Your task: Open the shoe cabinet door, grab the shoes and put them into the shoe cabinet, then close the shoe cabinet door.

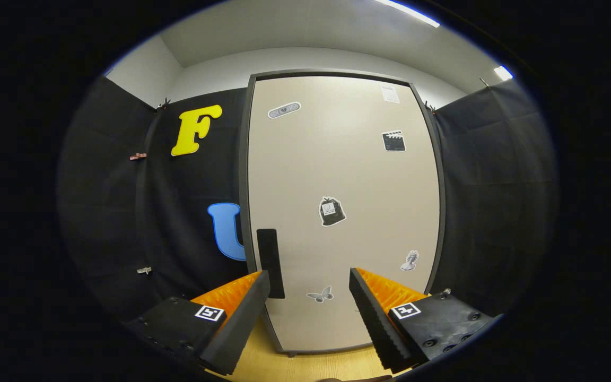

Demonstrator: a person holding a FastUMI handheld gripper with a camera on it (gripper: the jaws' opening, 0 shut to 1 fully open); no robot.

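Observation:
A tall shoe cabinet [337,175] stands straight ahead with its beige door shut, several small stickers dotted over the door. A dark vertical handle [270,262] sits near the door's left edge, low down. My gripper [310,276] is open, held a short way in front of the door. The left fingertip [260,281] is close beside the handle, and the handle's lower end lies just inside the gap between the fingers. Nothing is held.
Black cloth walls flank the cabinet on both sides. A light wooden floor [305,366] runs under the cabinet's foot and beneath the fingers. A small clip [144,270] hangs on the left cloth.

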